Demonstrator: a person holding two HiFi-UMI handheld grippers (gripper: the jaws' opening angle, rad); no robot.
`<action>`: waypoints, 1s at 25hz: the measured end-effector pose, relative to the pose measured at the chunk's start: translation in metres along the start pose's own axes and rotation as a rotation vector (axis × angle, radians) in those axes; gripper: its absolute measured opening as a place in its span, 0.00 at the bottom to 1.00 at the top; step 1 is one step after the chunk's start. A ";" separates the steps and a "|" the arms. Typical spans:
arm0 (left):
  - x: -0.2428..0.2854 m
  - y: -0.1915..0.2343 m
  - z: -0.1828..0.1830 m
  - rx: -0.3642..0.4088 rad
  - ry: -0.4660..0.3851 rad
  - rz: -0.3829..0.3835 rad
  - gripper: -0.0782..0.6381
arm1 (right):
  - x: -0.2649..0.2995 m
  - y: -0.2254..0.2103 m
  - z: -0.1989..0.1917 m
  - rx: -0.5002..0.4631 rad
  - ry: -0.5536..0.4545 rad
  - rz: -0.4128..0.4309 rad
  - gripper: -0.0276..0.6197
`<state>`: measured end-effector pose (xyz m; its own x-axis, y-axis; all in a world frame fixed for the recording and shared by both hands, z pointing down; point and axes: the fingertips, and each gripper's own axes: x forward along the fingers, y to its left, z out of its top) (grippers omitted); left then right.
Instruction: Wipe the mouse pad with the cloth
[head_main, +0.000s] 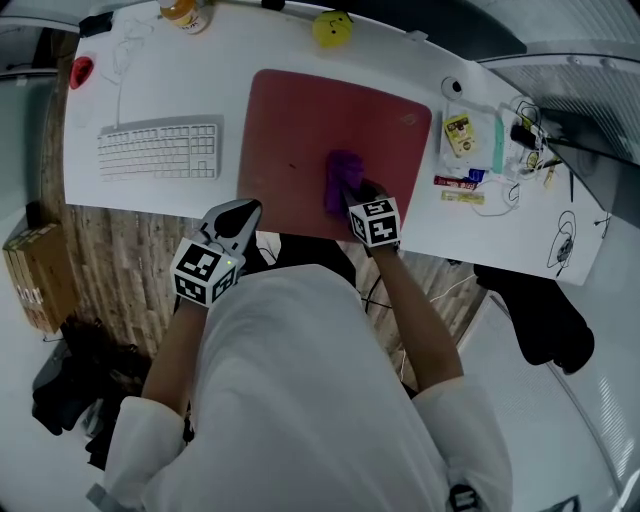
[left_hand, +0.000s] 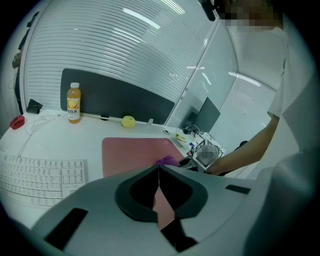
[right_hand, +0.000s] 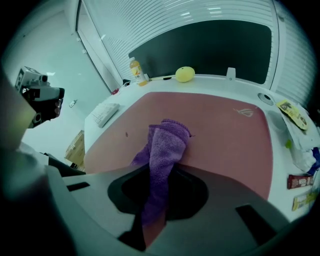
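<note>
- Right gripper view showed the right gripper (right_hand: 161, 174) pinching a purple cloth (right_hand: 167, 142), which hung bunched and folded from its jaws onto the mouse pad (right_hand: 225, 135).
- The left gripper (left_hand: 159, 170) had its jaws pressed together on nothing, at 7 o'clock of the pad by the near desk (head_main: 150, 195) edge.
- The cloth lay at 5 o'clock of the pad's centre; bare red pad stretched toward 12 and 9 o'clock.
- A keyboard (head_main: 160, 150) sat at 9 o'clock, a yellow ball (head_main: 332, 28) at 12, and wrappers (head_main: 462, 185) at 3.
</note>
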<state>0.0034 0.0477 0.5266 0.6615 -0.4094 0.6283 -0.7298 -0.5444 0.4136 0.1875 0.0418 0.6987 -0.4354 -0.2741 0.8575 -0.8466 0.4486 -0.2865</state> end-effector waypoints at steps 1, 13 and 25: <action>0.003 -0.002 0.001 0.003 0.002 -0.002 0.14 | -0.003 -0.006 -0.002 0.006 -0.002 -0.006 0.16; 0.027 -0.020 0.010 0.021 0.013 -0.025 0.14 | -0.035 -0.064 -0.030 0.077 -0.006 -0.083 0.16; 0.048 -0.039 0.016 0.031 0.012 -0.055 0.14 | -0.065 -0.112 -0.055 0.115 0.007 -0.159 0.16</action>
<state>0.0669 0.0375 0.5299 0.6979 -0.3695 0.6135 -0.6868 -0.5882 0.4269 0.3273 0.0566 0.6989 -0.2913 -0.3277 0.8988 -0.9343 0.2994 -0.1936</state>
